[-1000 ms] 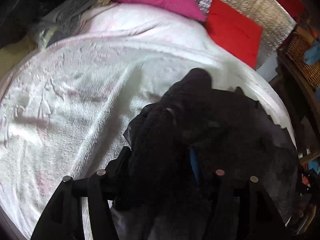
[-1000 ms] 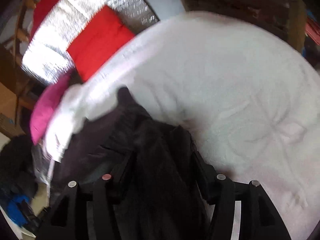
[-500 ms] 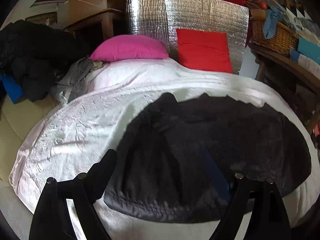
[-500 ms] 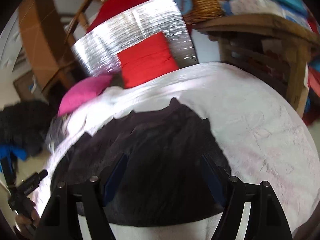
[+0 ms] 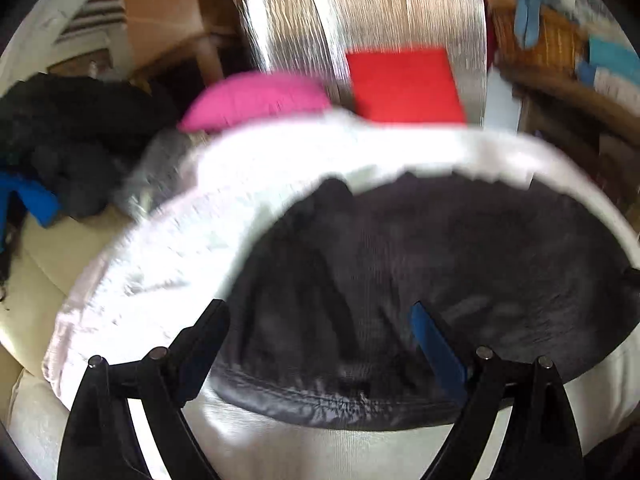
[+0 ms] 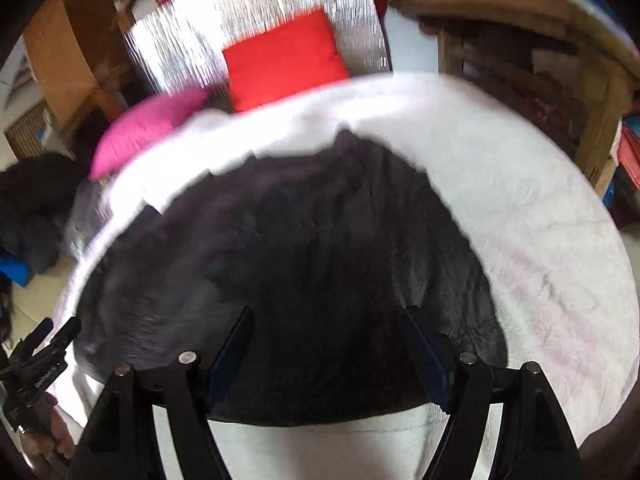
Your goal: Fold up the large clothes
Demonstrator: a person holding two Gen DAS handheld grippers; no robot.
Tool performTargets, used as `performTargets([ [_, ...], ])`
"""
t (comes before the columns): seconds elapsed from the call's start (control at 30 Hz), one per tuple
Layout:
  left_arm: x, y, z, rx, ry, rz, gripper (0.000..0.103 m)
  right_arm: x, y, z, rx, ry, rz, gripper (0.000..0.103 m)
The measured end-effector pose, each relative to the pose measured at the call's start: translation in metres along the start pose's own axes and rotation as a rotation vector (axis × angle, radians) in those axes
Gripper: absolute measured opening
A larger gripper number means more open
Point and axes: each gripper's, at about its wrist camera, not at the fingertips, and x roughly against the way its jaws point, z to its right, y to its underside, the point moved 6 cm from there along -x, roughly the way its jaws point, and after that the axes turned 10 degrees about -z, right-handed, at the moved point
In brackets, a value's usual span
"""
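Both claws have let go of the large dark fabric garment [image 5: 440, 264] since a second ago, when each had it bunched between its fingers, and have pulled back toward the near edge of the bed. That garment now lies spread across the bed's white quilted cover [image 5: 168, 264], its hem nearest the cameras. Beyond the garment, at the head of the bed, sit a pink cushion [image 5: 256, 98] and a red square cushion [image 5: 404, 84]. Above the hem, the left claw [image 5: 320, 320] hangs wide and empty, and the right claw [image 6: 328, 320] likewise. Blur suggests quick motion. One risk: the garment still looks rumpled near its left side, so folding now could trap creases and skew the edges.
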Motion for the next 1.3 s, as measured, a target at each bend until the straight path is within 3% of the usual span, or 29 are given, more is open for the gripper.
performTargets([
  [0.17, 0.076, -0.009, -0.007, 0.016, -0.029, 0.119, 0.092, 0.073, 0.011, -0.024, 0.071, 0.030, 0.203, 0.079],
  [0.23, 0.110, -0.013, -0.008, 0.027, -0.055, 0.162, 0.099, 0.103, 0.016, -0.033, 0.089, 0.049, 0.259, 0.079],
  [0.5, 0.221, -0.020, -0.018, 0.041, -0.044, 0.317, 0.099, 0.223, 0.032, -0.071, 0.126, 0.066, 0.475, 0.084],
  [0.87, 0.320, -0.007, -0.054, 0.131, -0.055, 0.442, 0.102, 0.301, 0.070, -0.121, 0.169, 0.077, 0.533, 0.084],
  [1.3, 0.347, 0.003, -0.069, 0.155, -0.080, 0.483, 0.102, 0.300, 0.096, -0.152, 0.214, 0.090, 0.508, 0.084],
])
